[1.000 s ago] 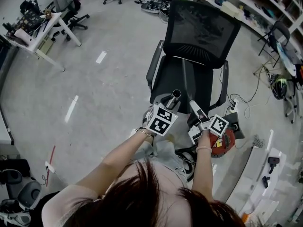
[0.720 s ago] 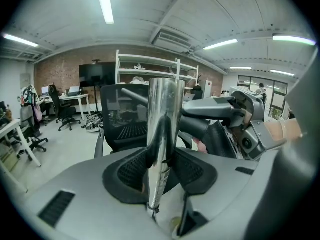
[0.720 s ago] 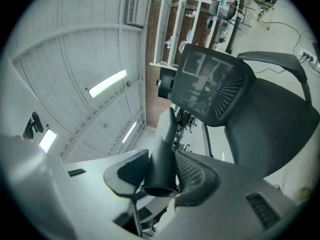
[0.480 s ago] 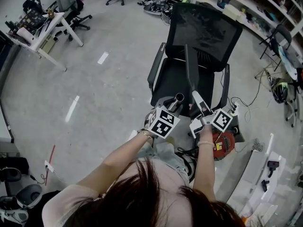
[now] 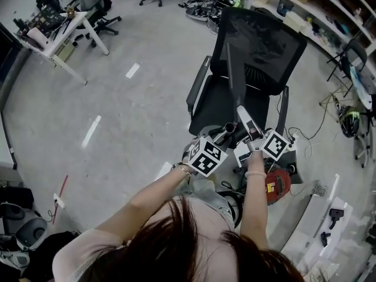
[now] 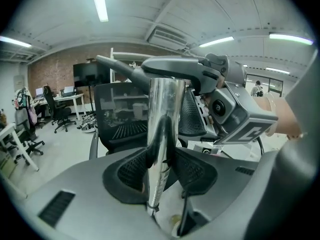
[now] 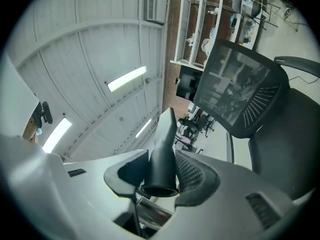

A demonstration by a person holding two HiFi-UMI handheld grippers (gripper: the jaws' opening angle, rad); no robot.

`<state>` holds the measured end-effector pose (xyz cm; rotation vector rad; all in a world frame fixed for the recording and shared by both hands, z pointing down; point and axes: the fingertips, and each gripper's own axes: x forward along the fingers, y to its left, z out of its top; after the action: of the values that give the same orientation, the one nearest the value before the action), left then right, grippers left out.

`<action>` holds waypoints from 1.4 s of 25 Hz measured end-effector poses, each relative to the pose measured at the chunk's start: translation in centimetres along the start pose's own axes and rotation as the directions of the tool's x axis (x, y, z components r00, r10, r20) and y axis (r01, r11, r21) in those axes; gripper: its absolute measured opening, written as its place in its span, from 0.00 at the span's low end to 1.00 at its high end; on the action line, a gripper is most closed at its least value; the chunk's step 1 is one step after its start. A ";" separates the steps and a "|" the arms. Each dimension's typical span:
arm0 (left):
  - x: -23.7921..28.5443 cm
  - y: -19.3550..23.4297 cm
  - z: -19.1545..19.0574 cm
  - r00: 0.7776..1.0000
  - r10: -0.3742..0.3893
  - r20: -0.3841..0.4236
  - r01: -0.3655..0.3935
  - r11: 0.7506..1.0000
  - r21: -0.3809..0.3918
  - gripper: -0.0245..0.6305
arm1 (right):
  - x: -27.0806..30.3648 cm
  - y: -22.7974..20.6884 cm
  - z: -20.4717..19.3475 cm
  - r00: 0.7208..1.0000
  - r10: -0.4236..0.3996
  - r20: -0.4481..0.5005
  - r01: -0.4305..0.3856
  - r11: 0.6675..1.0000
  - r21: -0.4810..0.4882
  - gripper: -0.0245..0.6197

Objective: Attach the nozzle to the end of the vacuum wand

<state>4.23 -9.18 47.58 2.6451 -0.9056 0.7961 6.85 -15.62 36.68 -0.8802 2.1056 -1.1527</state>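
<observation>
My left gripper (image 5: 218, 141) is shut on a shiny metal vacuum wand (image 5: 226, 130); in the left gripper view the wand (image 6: 162, 134) stands upright between the pads, its open end up. My right gripper (image 5: 249, 143) is shut on a long dark tapered nozzle (image 5: 234, 78); in the right gripper view the nozzle (image 7: 164, 156) points away, its wide round mouth toward the camera. In the head view the nozzle's base sits just right of the wand's open end, close beside it. In the left gripper view the nozzle (image 6: 150, 69) lies across the wand's top, and I cannot tell if they touch.
A black mesh office chair (image 5: 258, 51) stands directly ahead under both grippers. A red vacuum body (image 5: 276, 184) and cables lie on the floor at the right. A white desk (image 5: 56, 37) stands far left; shelves (image 5: 329, 16) run along the right.
Both grippers have moved toward each other and a little forward. The nozzle has swung more upright and its base now sits next to the wand's open end.
</observation>
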 end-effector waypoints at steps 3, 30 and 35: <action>0.3 -0.3 0.0 1.000 -0.003 -0.006 0.003 1.000 0.002 0.27 | 0.4 0.3 -0.2 0.999 0.015 -0.029 -0.015 1.000 -0.027 0.32; 0.7 -0.7 0.2 0.998 -0.062 -0.028 0.063 0.998 0.011 0.27 | 0.3 2.4 -0.4 1.000 0.000 0.013 0.003 0.959 -0.282 0.32; 0.5 -1.0 0.2 0.996 -0.078 -0.032 0.079 0.997 0.019 0.27 | 0.1 3.0 -0.6 1.000 -0.023 0.009 0.025 0.932 -0.363 0.32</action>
<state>5.23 -8.74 47.67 2.6599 -0.7849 0.8299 5.58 -14.16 34.37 -1.0726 2.3521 -0.7788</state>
